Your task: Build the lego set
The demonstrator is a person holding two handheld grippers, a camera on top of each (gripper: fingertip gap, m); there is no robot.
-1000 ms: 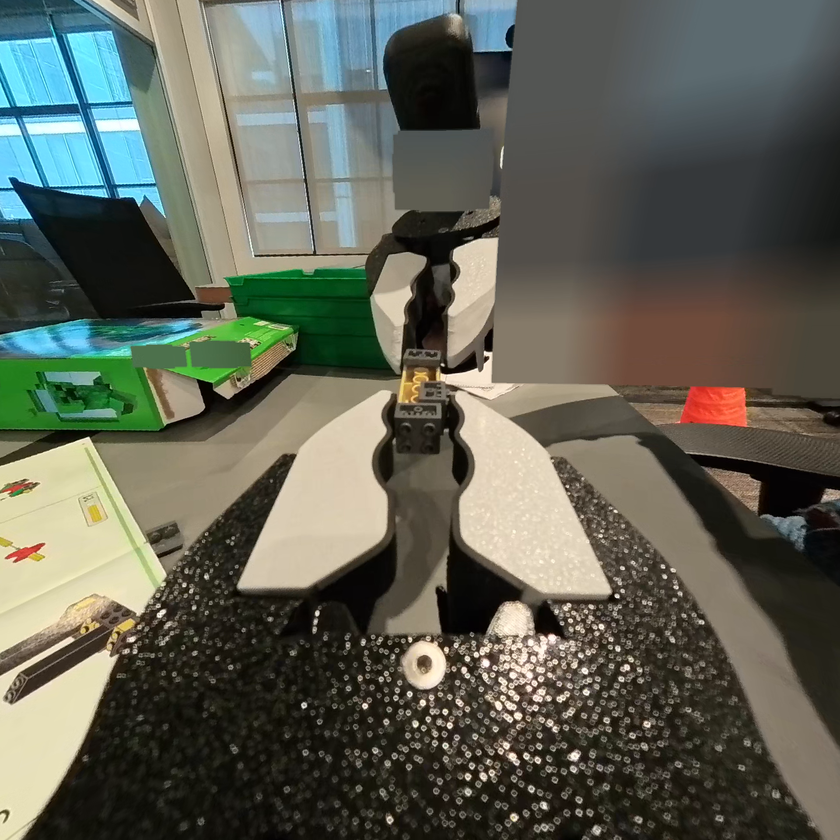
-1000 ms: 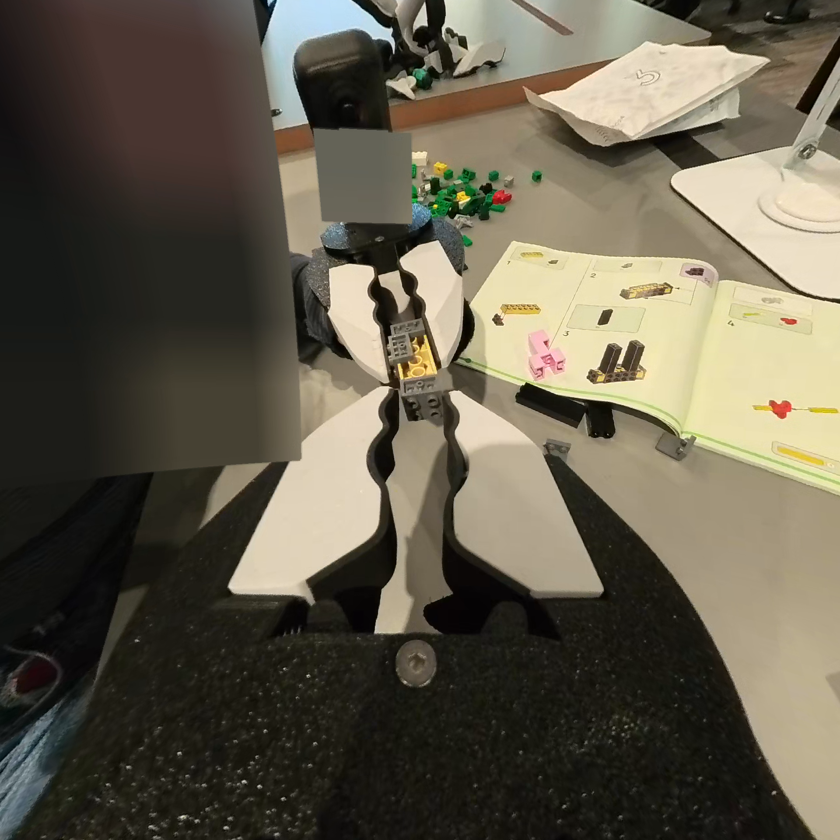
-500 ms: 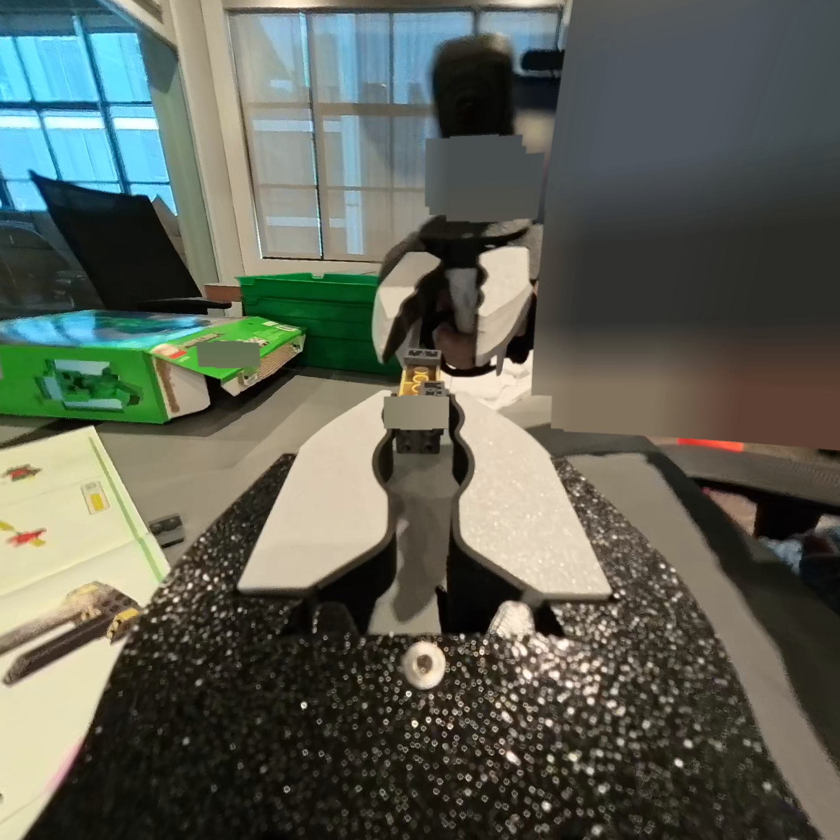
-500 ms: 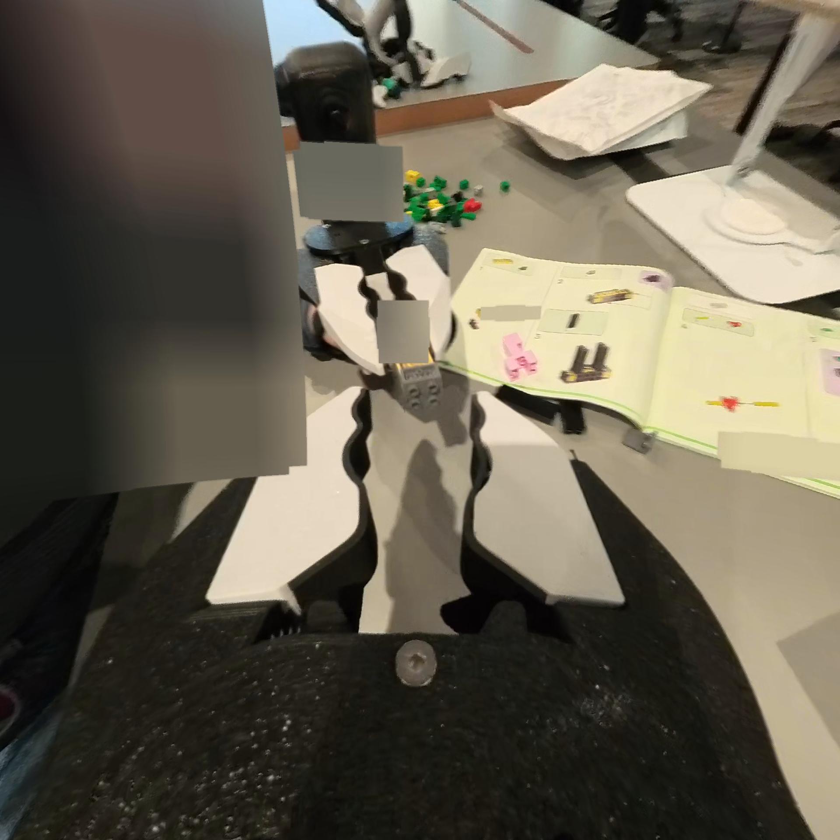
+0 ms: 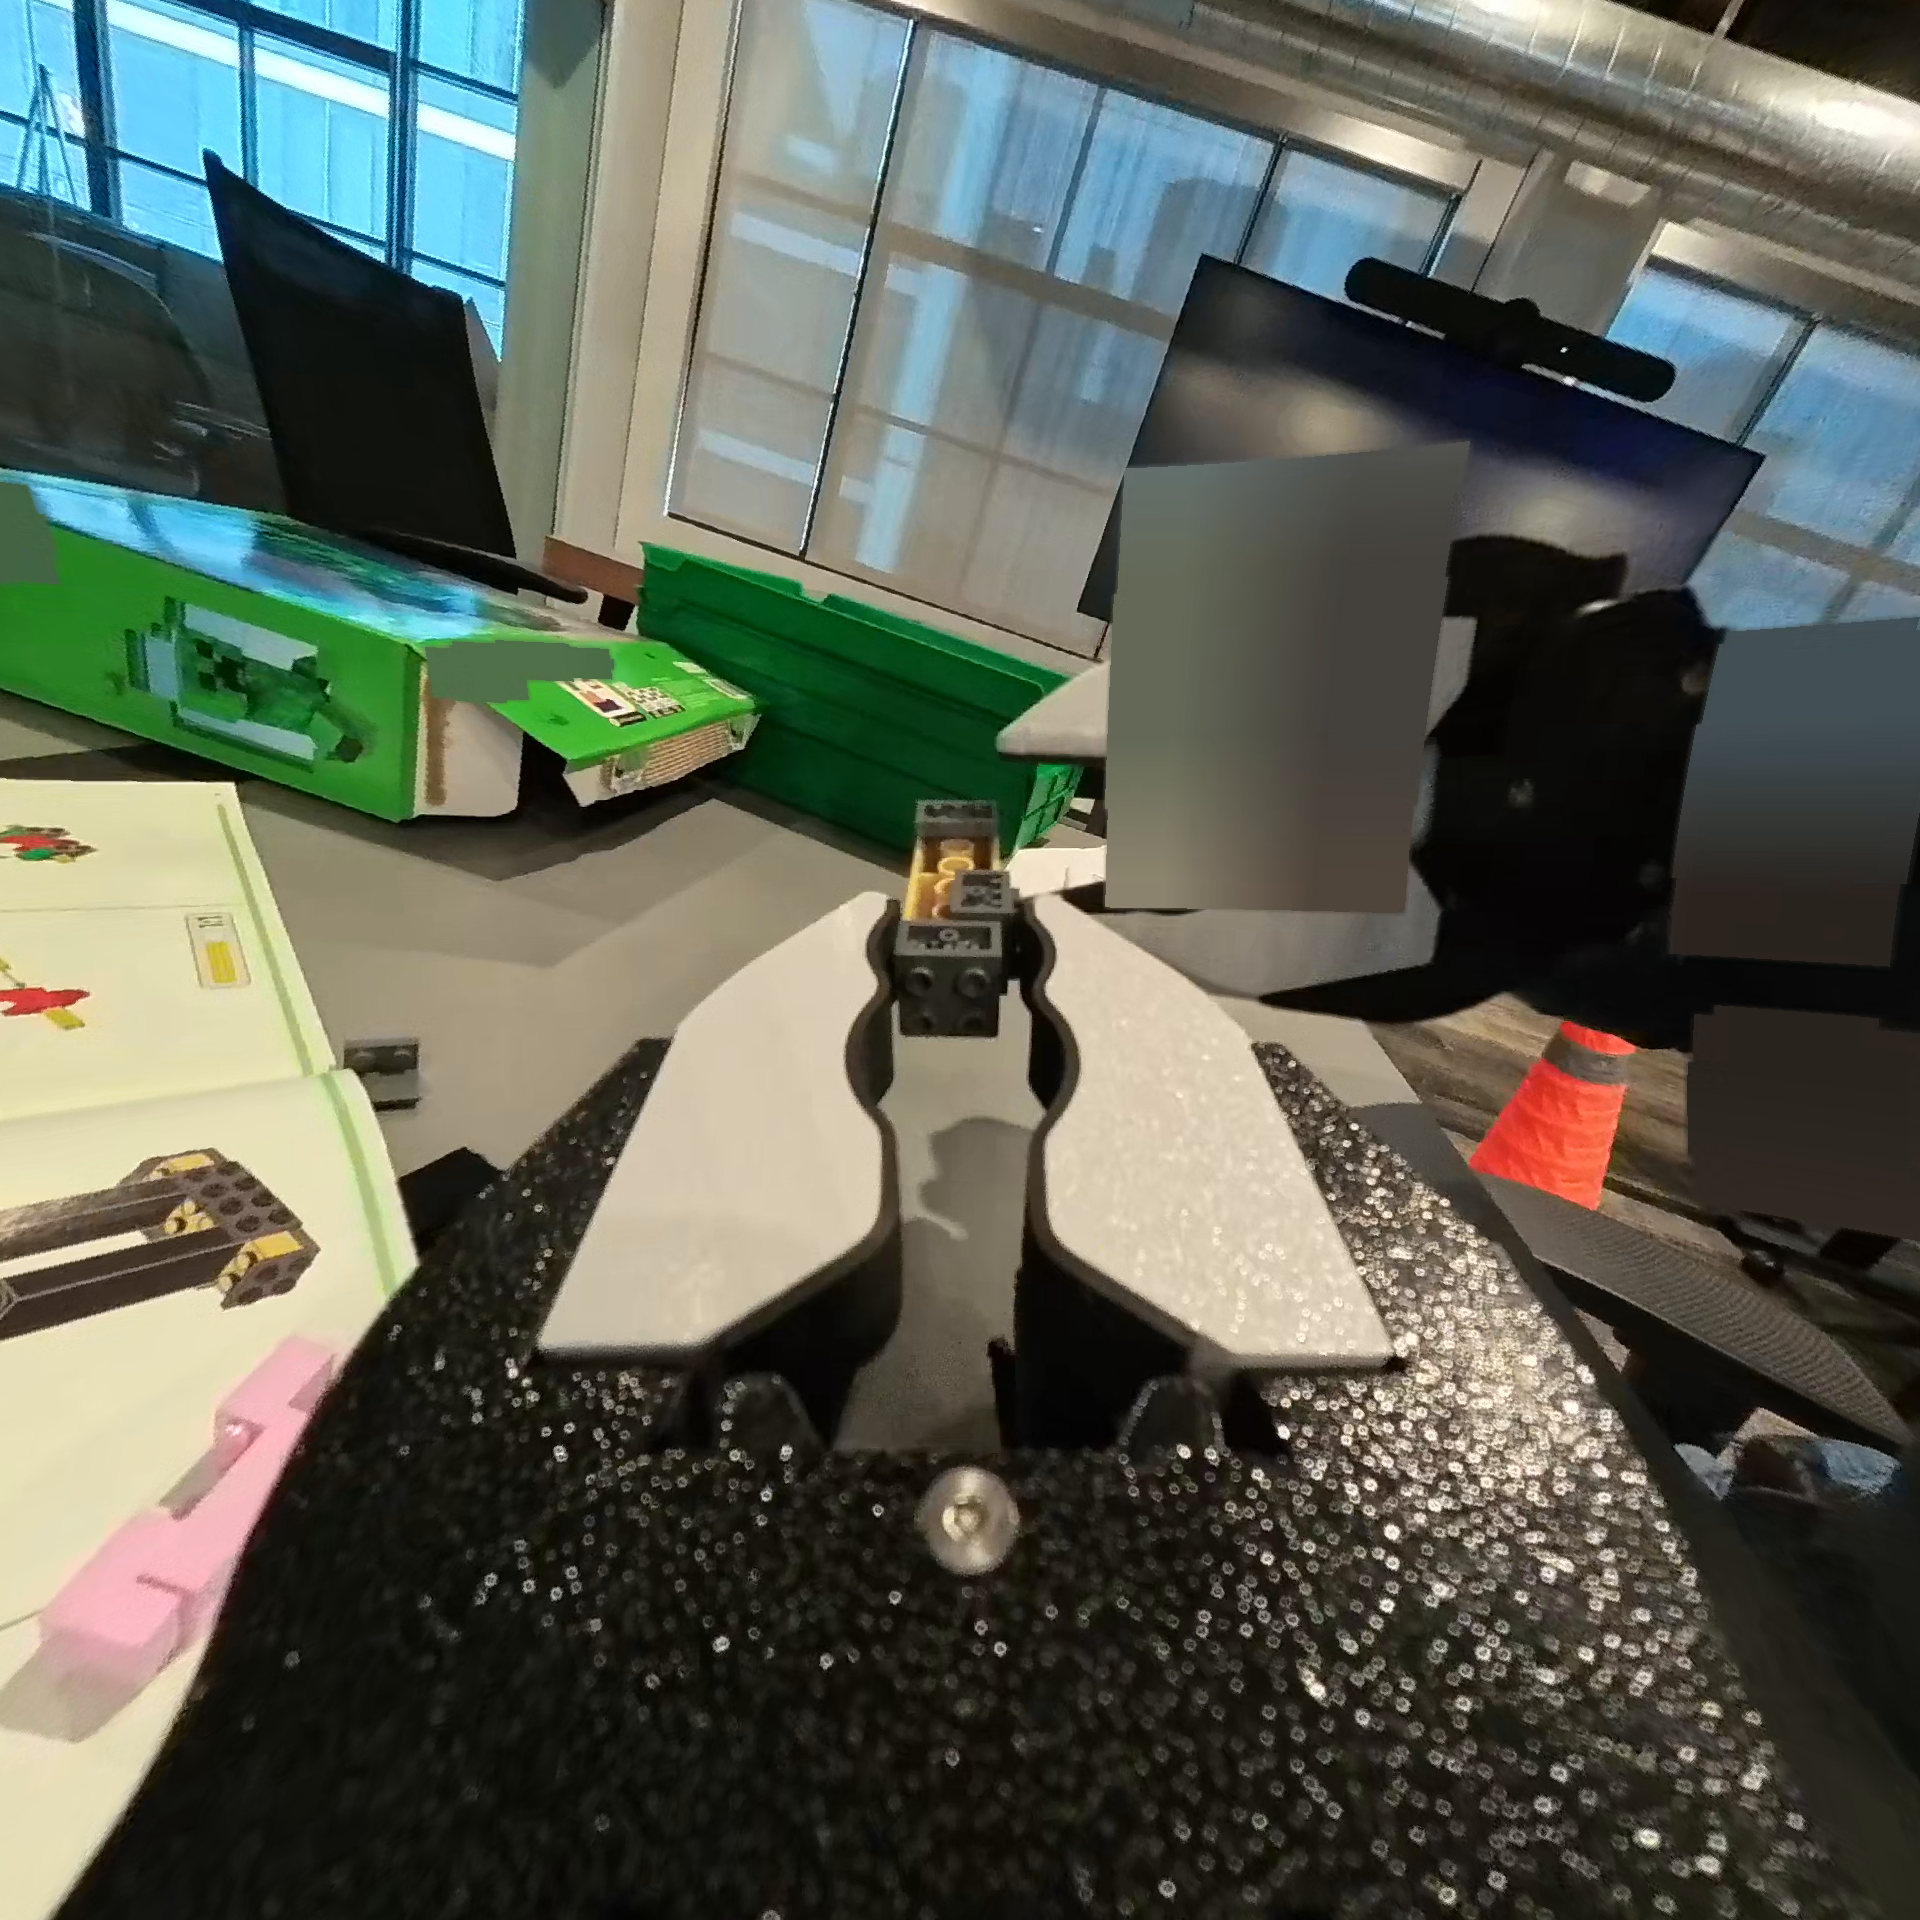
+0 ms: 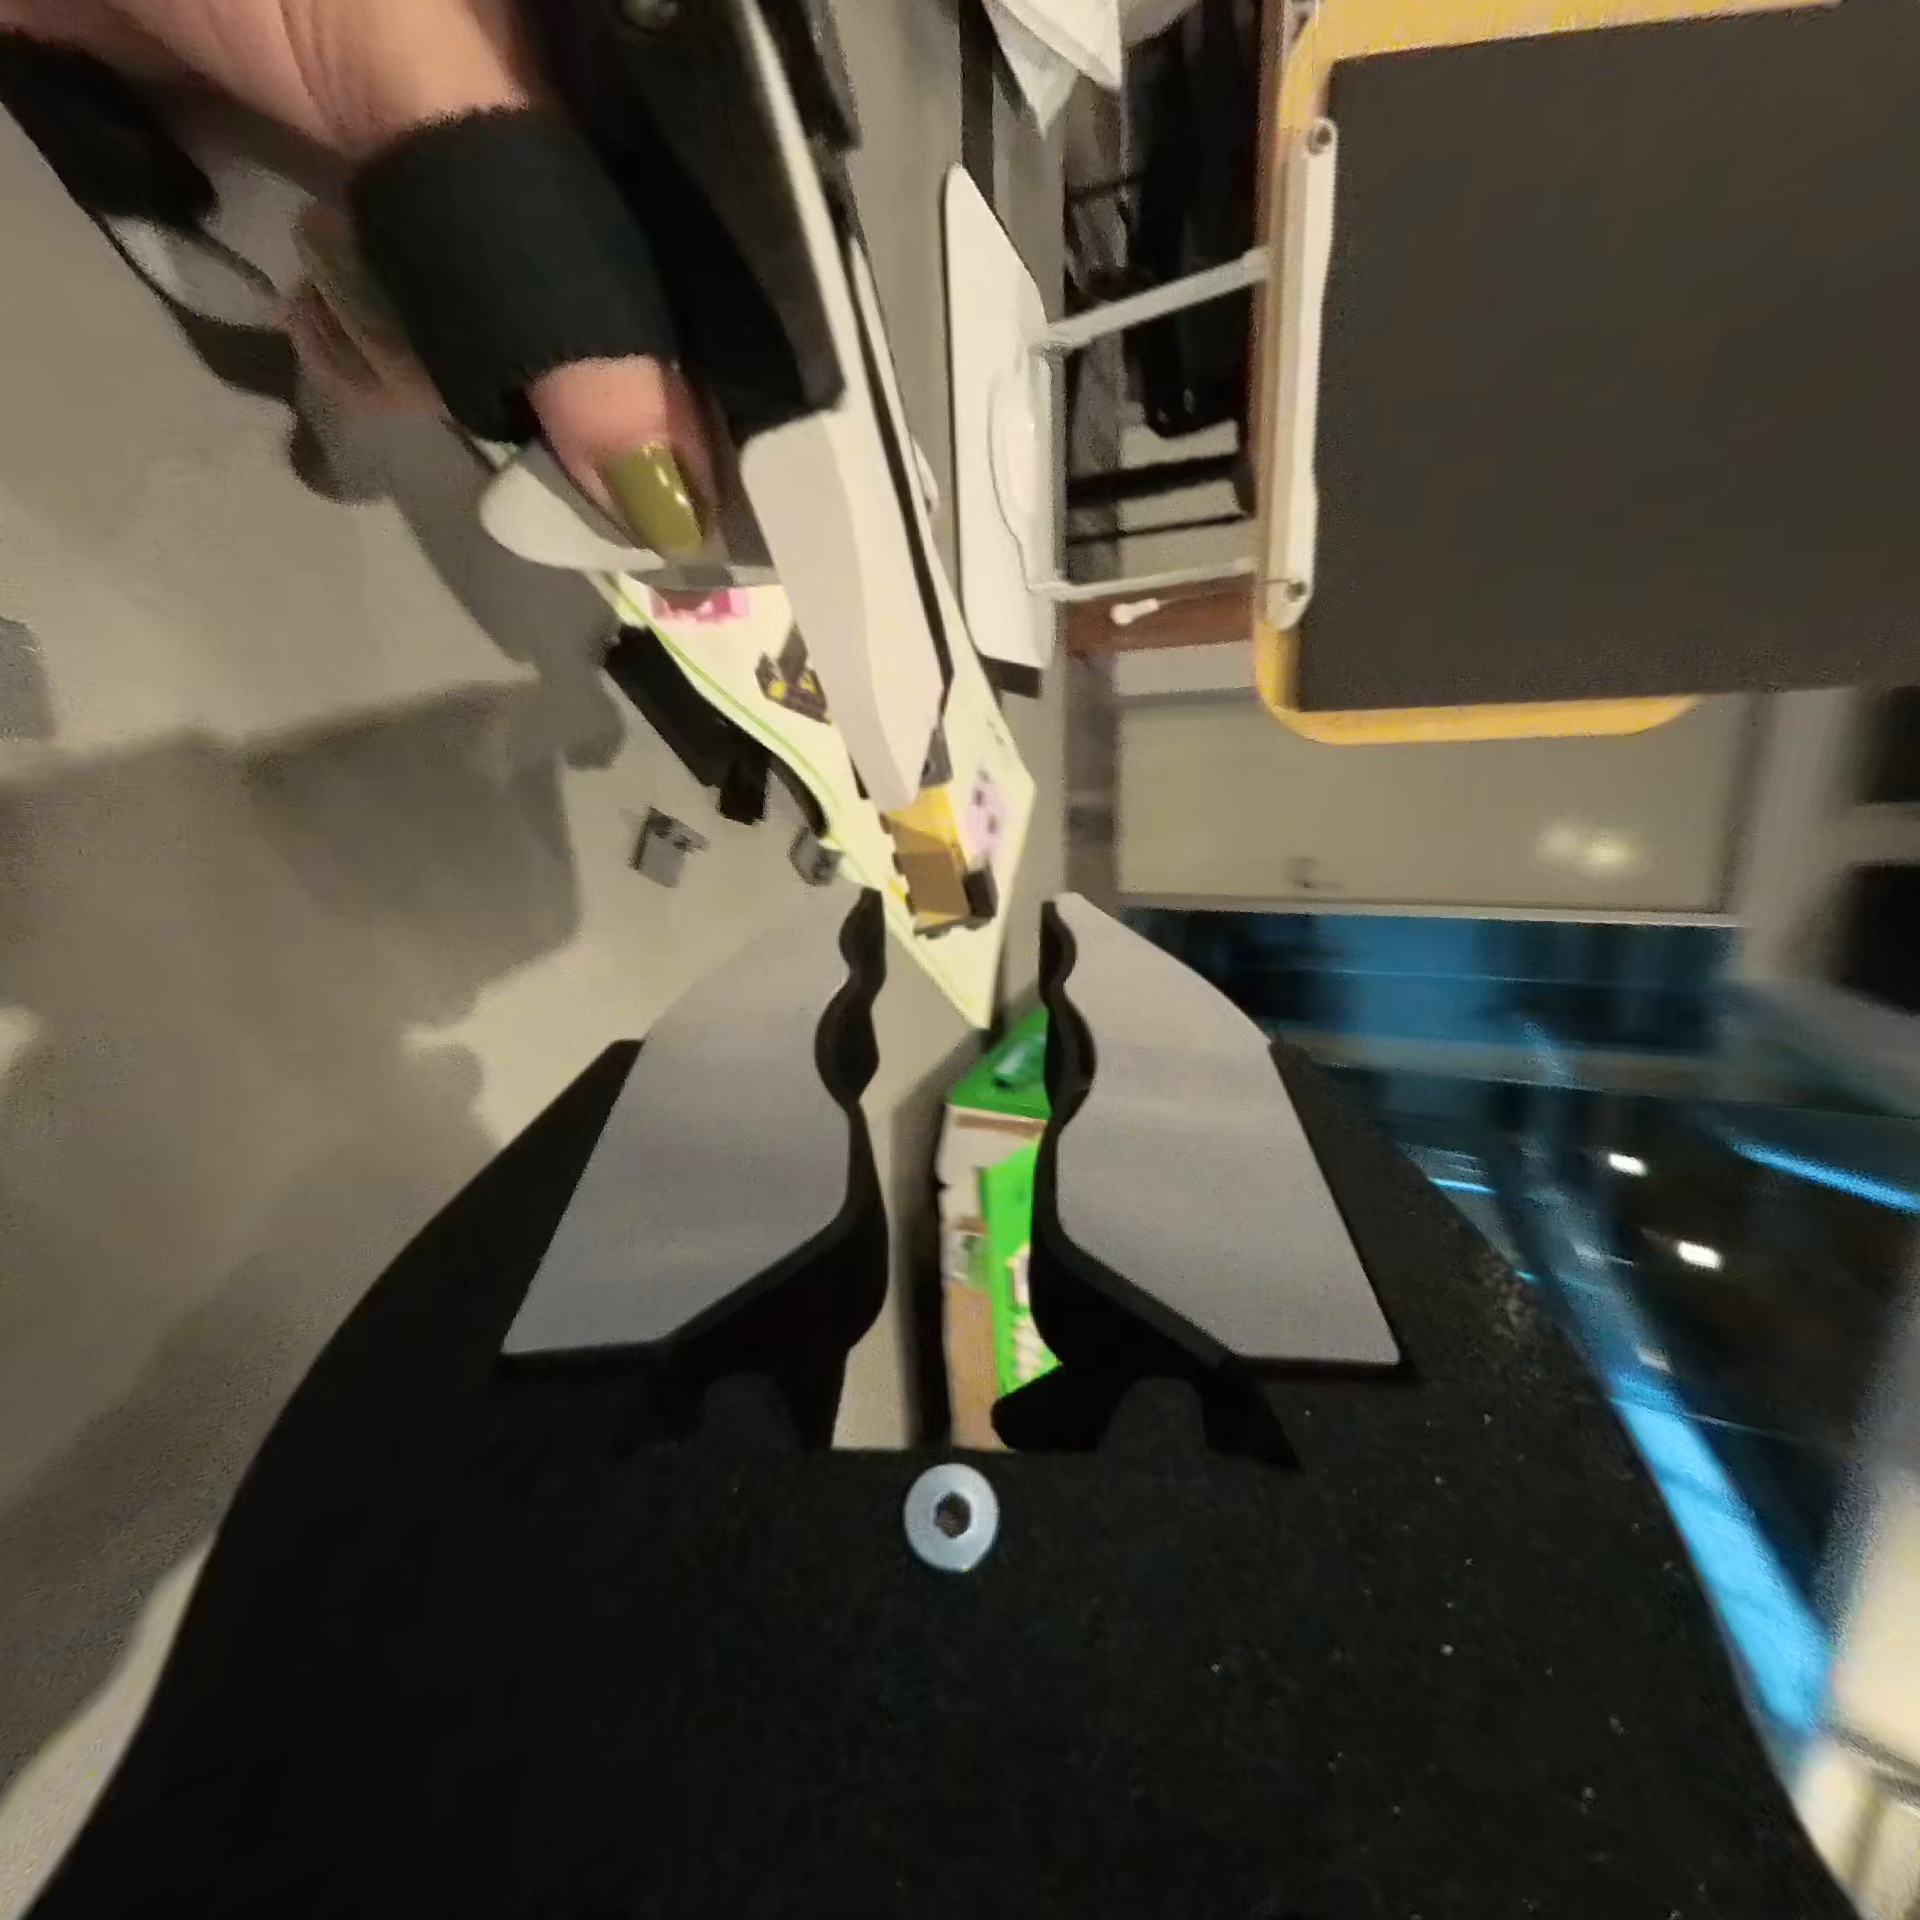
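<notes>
The left gripper pinches a small lego assembly at its fingertips: a yellow brick with dark grey pieces on its near and far ends, held above the grey table. Only the left wrist view shows its studded face; in the right wrist view, rolled sideways and smeared by motion, the same assembly appears edge-on as a yellow block with a dark end, sticking out past the tip of the left gripper. That view alone shows the person's hand in a black fingerless glove on the left gripper's body.

The right gripper has its fingers spread with nothing between them; the assembly lies just beyond its tips, probably not touching, though the blur makes that uncertain.

The left wrist view alone shows the open instruction booklet, a loose grey piece just beside the booklet's edge, a green storage bin and an orange cone. The green lego box carries printed artwork and small label marks, partly masked; it shows in the right wrist view too.
</notes>
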